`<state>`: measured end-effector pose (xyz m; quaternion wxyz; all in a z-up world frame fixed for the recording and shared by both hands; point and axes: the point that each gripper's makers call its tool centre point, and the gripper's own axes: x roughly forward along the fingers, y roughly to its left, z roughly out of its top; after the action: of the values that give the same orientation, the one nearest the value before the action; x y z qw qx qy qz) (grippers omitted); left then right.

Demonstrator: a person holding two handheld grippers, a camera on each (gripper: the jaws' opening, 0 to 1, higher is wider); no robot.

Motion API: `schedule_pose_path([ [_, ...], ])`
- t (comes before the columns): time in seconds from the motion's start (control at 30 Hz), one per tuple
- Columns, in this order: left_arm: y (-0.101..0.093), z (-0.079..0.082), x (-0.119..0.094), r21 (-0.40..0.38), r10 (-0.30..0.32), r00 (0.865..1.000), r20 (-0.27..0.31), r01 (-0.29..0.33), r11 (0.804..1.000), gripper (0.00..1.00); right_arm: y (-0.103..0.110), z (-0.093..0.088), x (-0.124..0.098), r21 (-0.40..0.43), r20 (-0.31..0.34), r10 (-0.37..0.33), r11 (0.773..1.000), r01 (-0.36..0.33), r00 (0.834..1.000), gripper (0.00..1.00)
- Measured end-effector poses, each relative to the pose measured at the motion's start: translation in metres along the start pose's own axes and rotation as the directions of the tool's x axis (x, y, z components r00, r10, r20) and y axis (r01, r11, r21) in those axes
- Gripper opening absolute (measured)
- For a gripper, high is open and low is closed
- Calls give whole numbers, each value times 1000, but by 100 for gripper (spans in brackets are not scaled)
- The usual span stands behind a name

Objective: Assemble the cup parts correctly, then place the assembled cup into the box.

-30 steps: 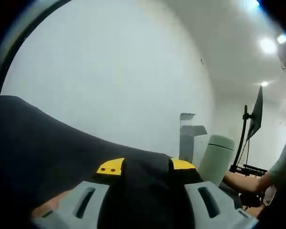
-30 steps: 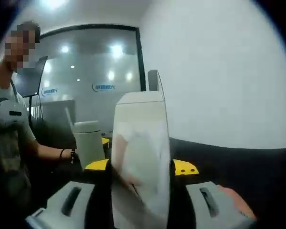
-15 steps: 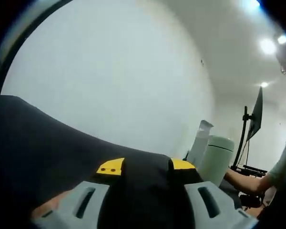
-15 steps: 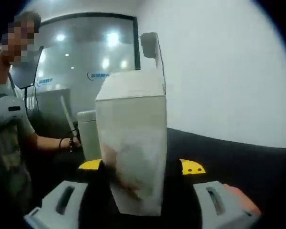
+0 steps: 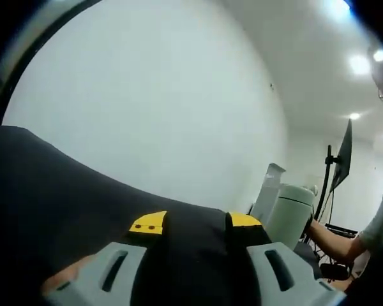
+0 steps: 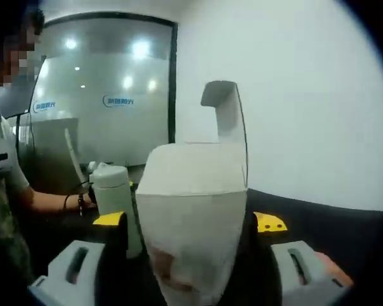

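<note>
A white cardboard box [image 6: 191, 242] stands upright between the jaws of my right gripper [image 6: 190, 222], which is shut on it. Its lid flap [image 6: 223, 108] sticks up. A pale green cup [image 6: 112, 194] with its lid on stands on the black table just left of the box. In the left gripper view the same cup [image 5: 290, 213] is at the right, with the box [image 5: 268, 191] leaning behind it and a person's hand [image 5: 322, 231] against it. My left gripper [image 5: 195, 221] rests low over the black table [image 5: 51, 191], its jaws apart with nothing seen between them.
A monitor on an arm [image 5: 341, 156] stands beyond the cup. A person [image 6: 3, 191] stands at the left of the right gripper view, one forearm reaching toward the cup. A glass partition [image 6: 102, 95] and white walls lie behind the table.
The box has turned in my right gripper, and its flap now stands higher. Seen from the left gripper, the box went from upright to leaning and the hand reached the cup. The left gripper stayed put.
</note>
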<state>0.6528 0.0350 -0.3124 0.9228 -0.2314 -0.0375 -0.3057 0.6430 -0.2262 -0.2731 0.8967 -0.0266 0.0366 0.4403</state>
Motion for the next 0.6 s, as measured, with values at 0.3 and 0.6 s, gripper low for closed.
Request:
schedule_pose_path([
  [0.3,1,2,-1,-9,1,1000,11,-1,1000,31,-4,6,3,-37,38,8,999,-6,999,57],
  [0.6,4,3,0,-7,0,1000,8,0,1000,31,-4,36,27,6,164,208,977,-211,964,57],
])
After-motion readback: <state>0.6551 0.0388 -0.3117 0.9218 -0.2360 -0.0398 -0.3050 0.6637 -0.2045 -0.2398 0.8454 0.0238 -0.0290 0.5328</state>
